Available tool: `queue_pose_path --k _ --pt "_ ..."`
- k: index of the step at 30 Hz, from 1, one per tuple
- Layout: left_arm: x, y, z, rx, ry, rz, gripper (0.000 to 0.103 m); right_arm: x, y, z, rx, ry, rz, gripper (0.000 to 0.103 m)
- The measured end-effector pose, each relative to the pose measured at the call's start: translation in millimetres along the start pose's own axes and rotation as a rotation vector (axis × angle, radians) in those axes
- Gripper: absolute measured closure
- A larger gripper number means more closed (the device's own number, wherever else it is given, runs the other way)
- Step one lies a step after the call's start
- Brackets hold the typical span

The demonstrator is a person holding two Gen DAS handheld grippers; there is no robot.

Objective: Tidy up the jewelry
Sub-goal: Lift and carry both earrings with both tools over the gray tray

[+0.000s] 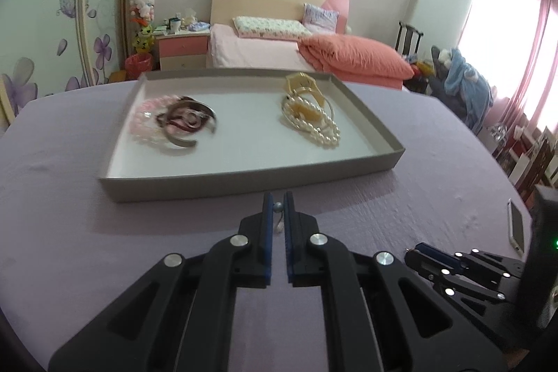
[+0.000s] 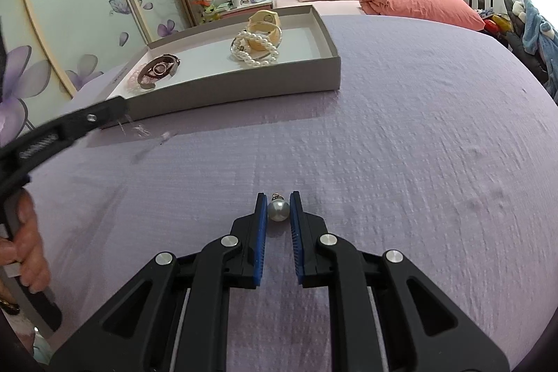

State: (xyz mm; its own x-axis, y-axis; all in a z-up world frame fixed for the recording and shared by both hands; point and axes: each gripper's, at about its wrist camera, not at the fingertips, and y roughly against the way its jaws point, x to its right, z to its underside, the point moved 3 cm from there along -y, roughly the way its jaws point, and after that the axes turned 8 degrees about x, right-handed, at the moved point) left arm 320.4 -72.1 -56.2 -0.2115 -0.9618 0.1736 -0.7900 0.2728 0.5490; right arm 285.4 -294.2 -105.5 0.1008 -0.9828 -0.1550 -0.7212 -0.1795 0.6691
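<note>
Blue-padded fingers of the right gripper [image 2: 278,210] clamp a pearl earring [image 2: 278,211] at centre frame, low over the purple cloth [image 2: 401,135]. Left gripper [image 1: 278,210] pinches a small grey-bead earring [image 1: 278,206] just below the grey tray [image 1: 244,180], which holds bracelets [image 1: 174,122] and pearls [image 1: 314,122].

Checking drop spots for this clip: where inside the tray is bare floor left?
The tray is bare in the middle, between the pink bracelets and the pearl strands, and along its near wall. Both ends are crowded.
</note>
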Motion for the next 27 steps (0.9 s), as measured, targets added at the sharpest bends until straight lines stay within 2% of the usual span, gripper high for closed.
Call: queue_pose_path --k 8,27 --pt "-15 46 7 0.071 0.022 -0.001 0.096 -14 8 2 0.039 0.029 -0.018 0.089" --pt "-26 115 37 0.139 0.062 0.015 0.096 -51 44 -3 0.156 0.097 -0.035 0.089"
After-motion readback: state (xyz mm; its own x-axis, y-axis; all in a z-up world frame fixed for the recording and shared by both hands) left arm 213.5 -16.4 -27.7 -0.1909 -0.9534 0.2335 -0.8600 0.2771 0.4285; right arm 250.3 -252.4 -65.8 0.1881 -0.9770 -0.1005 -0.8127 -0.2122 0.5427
